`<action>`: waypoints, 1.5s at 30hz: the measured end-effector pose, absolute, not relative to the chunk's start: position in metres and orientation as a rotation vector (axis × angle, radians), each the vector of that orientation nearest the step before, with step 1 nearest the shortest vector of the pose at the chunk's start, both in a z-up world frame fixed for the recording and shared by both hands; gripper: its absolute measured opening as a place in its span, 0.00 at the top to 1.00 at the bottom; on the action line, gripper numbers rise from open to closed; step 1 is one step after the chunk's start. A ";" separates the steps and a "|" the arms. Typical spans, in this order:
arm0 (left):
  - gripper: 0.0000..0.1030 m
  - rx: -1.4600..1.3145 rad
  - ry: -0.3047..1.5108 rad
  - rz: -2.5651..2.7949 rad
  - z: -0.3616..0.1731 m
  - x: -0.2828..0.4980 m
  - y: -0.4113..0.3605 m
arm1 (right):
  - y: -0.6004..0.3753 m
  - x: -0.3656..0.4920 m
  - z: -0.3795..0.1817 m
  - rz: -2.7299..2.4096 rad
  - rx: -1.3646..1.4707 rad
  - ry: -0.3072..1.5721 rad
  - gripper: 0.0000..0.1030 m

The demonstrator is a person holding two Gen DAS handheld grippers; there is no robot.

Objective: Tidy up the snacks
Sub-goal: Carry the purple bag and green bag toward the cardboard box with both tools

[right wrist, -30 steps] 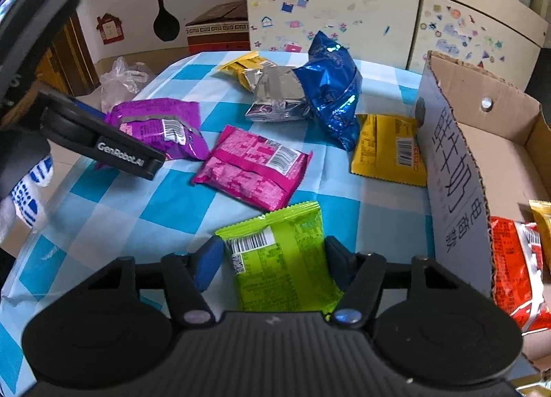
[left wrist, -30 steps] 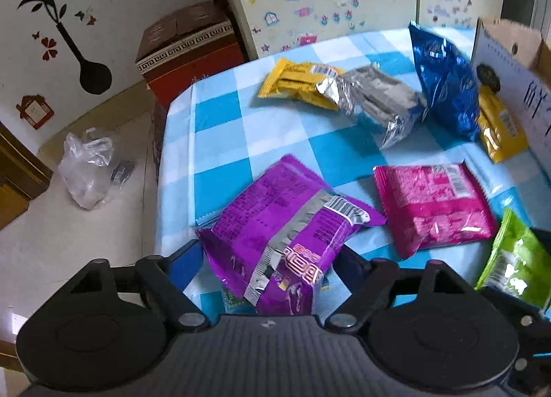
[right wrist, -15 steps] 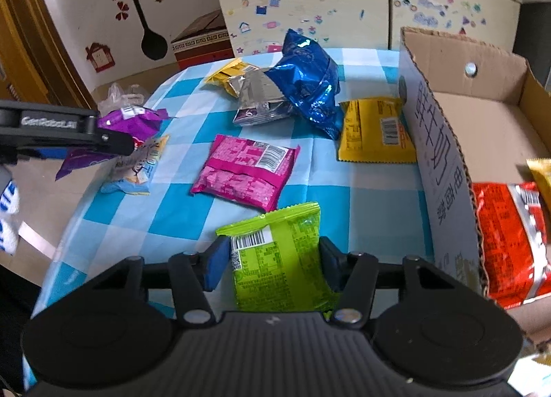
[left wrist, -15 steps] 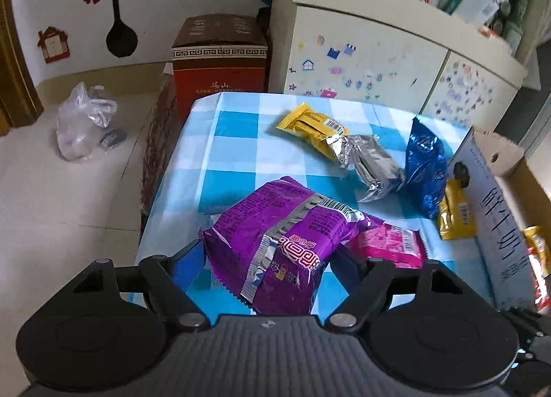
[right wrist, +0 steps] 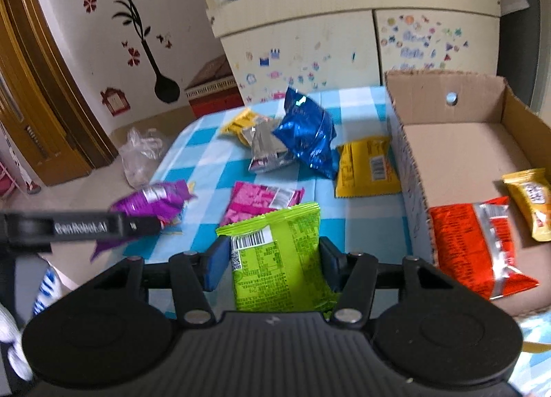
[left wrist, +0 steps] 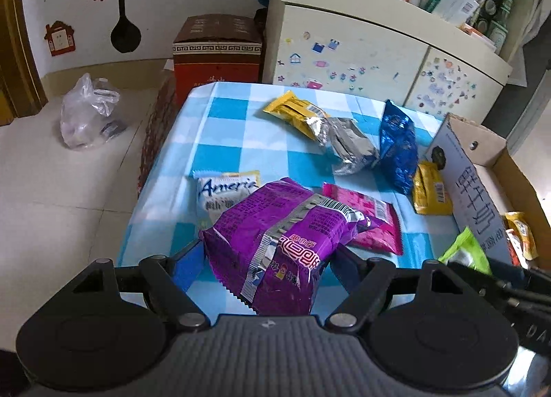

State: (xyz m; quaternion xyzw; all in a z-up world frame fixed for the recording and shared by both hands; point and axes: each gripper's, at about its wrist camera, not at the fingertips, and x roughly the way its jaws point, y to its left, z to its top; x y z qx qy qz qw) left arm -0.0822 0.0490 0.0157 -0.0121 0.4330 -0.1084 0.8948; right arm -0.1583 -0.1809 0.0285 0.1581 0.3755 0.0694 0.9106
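My left gripper (left wrist: 267,261) is shut on a purple snack bag (left wrist: 279,242) and holds it above the near left part of the blue checked table (left wrist: 241,128). My right gripper (right wrist: 273,261) is shut on a green snack bag (right wrist: 282,259), lifted beside the open cardboard box (right wrist: 461,145) on the right. The box holds a red bag (right wrist: 475,245) and a small yellow pack (right wrist: 530,200). The purple bag also shows in the right wrist view (right wrist: 155,202).
On the table lie a pink bag (left wrist: 365,221), a white Ameria pack (left wrist: 224,194), a yellow bag (left wrist: 296,111), a silver bag (left wrist: 347,145), a blue bag (left wrist: 397,145) and a yellow bag (right wrist: 368,166) by the box. A cabinet (left wrist: 378,52) stands behind.
Both grippers have risen with their bags. The purple bag left the table and uncovered the white Ameria pack. The green bag has moved up and toward the box.
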 end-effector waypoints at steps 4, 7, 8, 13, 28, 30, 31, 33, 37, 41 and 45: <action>0.20 -0.032 0.886 -0.234 0.020 -0.094 0.042 | -0.185 -0.167 0.036 0.141 0.329 0.752 0.46; 0.20 -0.043 0.884 -0.243 0.024 -0.102 0.037 | -0.188 -0.171 0.040 0.140 0.334 0.741 0.46; 0.20 -0.047 0.884 -0.244 0.025 -0.103 0.036 | -0.189 -0.172 0.041 0.140 0.335 0.737 0.46; 0.20 -0.044 0.874 -0.257 0.032 -0.113 0.029 | -0.193 -0.175 0.045 0.131 0.346 0.725 0.46; 0.20 -0.005 0.816 -0.287 0.057 -0.127 -0.002 | -0.219 -0.187 0.066 0.074 0.405 0.678 0.46; 0.20 0.001 0.804 -0.298 0.062 -0.129 -0.010 | -0.227 -0.189 0.070 0.055 0.416 0.667 0.46; 0.20 0.004 0.799 -0.303 0.063 -0.129 -0.013 | -0.231 -0.190 0.071 0.047 0.423 0.661 0.46; 0.20 0.006 0.789 -0.321 0.068 -0.130 -0.022 | -0.241 -0.192 0.075 0.029 0.439 0.647 0.46; 0.20 0.010 0.772 -0.355 0.077 -0.133 -0.039 | -0.264 -0.199 0.084 -0.014 0.477 0.609 0.46; 0.20 0.001 0.761 -0.392 0.083 -0.135 -0.056 | -0.286 -0.209 0.095 -0.055 0.505 0.562 0.46; 0.20 -0.006 0.757 -0.428 0.087 -0.135 -0.072 | -0.306 -0.218 0.102 -0.095 0.538 0.522 0.46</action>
